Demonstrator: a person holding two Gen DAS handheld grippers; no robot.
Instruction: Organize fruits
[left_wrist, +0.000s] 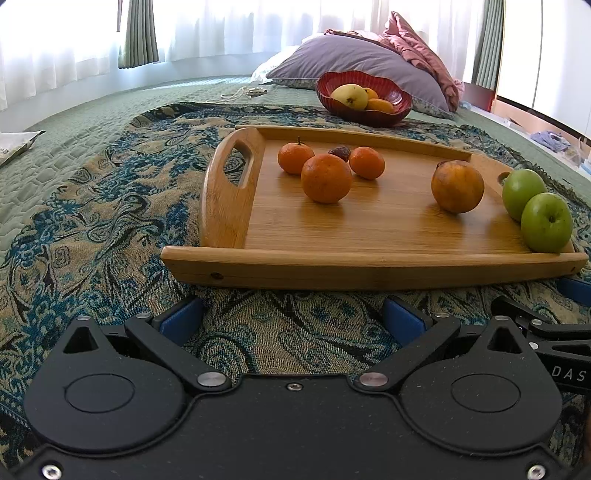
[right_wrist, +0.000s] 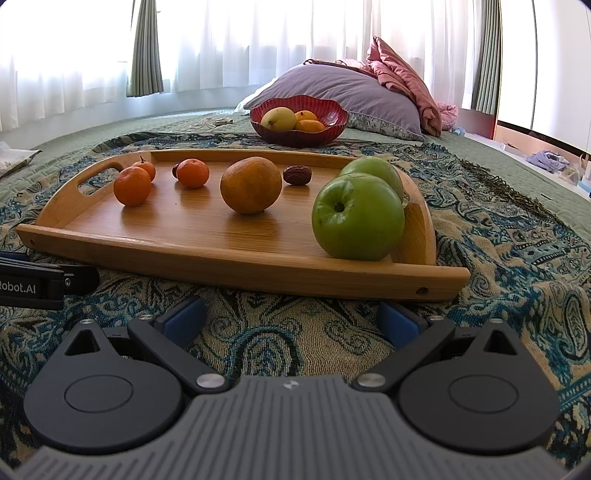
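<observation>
A bamboo tray (left_wrist: 369, 266) (right_wrist: 221, 254) lies on a patterned throw. On it are three small mandarins (left_wrist: 326, 178) (right_wrist: 132, 185), a larger orange (left_wrist: 457, 186) (right_wrist: 251, 190), two green apples (left_wrist: 546, 222) (right_wrist: 357, 217) and two dark dates (left_wrist: 340, 152) (right_wrist: 297, 175). A red bowl (left_wrist: 369, 110) (right_wrist: 332, 125) behind the tray holds a yellow fruit (left_wrist: 349, 96) (right_wrist: 279, 118) and orange fruits. My left gripper (left_wrist: 291, 317) is open and empty in front of the tray's near edge. My right gripper (right_wrist: 291, 319) is open and empty, near the apples' corner.
A purple pillow (left_wrist: 351, 59) (right_wrist: 340, 88) and pink quilt (right_wrist: 402, 74) lie behind the bowl. A white cable (left_wrist: 240, 93) lies on the green bedspread. The other gripper shows at each view's edge, at the right in the left wrist view (left_wrist: 546, 332) and at the left in the right wrist view (right_wrist: 37, 284).
</observation>
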